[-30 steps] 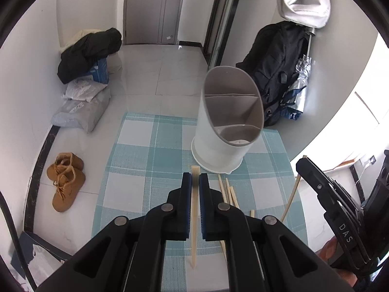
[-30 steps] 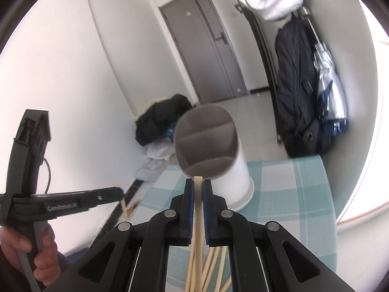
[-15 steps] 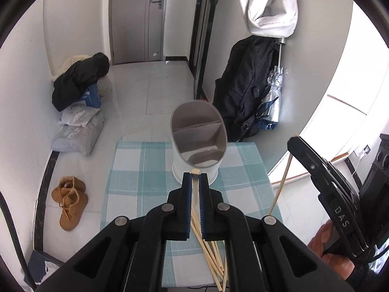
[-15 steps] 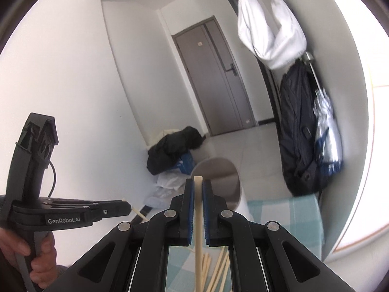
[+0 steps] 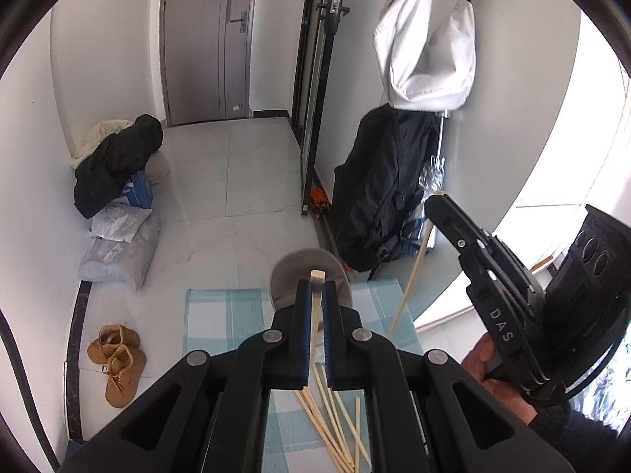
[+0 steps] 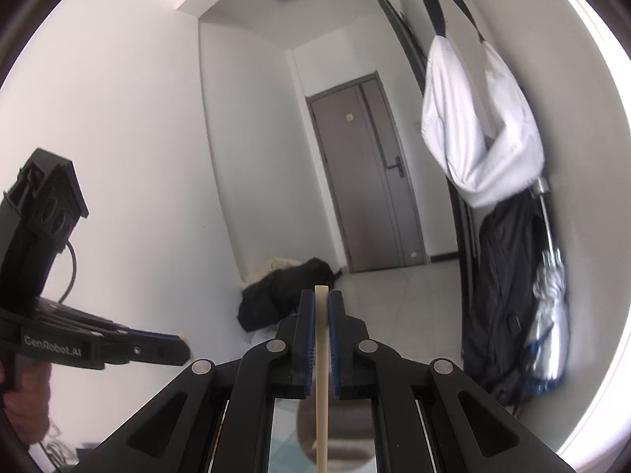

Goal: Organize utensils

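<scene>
The left gripper [image 5: 314,295] is clamped on one wooden chopstick [image 5: 316,278], whose square tip pokes just past the fingertips. The right gripper [image 6: 322,307] pinches its own chopstick [image 6: 321,354] the same way, the stick running down between the jaws. Over the last second both grippers have risen: the utensil holder [image 5: 284,276], which filled the middle of each view, now sits small, low and largely hidden behind the fingers, at the far edge of the checked tablecloth [image 5: 221,315]. The loose chopsticks [image 5: 335,425] lie fanned on the near part of the cloth. So both sticks are clear of the pile, and what likely remains is tipping them upright and lowering them into one of the holder's compartments
</scene>
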Demonstrator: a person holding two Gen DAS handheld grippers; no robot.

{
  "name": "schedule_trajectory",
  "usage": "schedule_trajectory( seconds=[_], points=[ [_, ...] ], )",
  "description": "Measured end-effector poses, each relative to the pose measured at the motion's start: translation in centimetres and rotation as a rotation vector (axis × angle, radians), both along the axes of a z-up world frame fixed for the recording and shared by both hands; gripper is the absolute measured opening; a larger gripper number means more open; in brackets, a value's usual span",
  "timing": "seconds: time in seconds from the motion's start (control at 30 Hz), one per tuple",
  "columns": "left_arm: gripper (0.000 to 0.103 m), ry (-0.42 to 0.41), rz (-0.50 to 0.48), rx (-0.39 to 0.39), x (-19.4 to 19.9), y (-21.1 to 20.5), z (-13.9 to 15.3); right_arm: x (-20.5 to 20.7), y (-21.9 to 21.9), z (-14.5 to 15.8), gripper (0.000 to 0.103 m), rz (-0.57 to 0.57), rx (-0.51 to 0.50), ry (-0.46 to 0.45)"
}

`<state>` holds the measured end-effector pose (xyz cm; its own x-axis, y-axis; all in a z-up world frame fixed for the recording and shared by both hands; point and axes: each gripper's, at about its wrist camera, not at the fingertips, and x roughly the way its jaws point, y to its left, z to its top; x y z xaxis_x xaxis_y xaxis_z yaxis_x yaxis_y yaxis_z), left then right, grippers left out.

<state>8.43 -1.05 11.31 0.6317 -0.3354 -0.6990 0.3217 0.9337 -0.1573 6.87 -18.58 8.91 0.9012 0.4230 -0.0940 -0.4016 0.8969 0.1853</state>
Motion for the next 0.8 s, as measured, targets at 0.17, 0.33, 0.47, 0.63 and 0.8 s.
schedule_trajectory(
  seconds=[0.17,0.33,0.47,0.63,0.8],
  points=[
    [0.001,-0.026,0.017,-0.013,2.7,0.3,1.7,3.9,0.6,1.3,0.006,0.007,0.006,-0.047],
    [0.001,-0.034,0.018,-0.015,5.1,0.2,1.6,7.9,1.0,1.4,0.006,0.016,0.022,-0.047],
    [0.001,-0.02,0.029,-0.04,6.4,1.2,0.2,10.4,1.6,0.3,0.006,0.012,0.02,-0.029],
    [0.001,0.018,0.102,-0.047,7.7,3.4,-1.5,12.0,2.9,-1.3,0.006,-0.008,-0.021,-0.068],
    [0.004,0.064,0.171,-0.025,8.6,5.1,-3.9,13.5,3.3,-3.4,0.006,-0.015,-0.017,-0.04]
  ],
)
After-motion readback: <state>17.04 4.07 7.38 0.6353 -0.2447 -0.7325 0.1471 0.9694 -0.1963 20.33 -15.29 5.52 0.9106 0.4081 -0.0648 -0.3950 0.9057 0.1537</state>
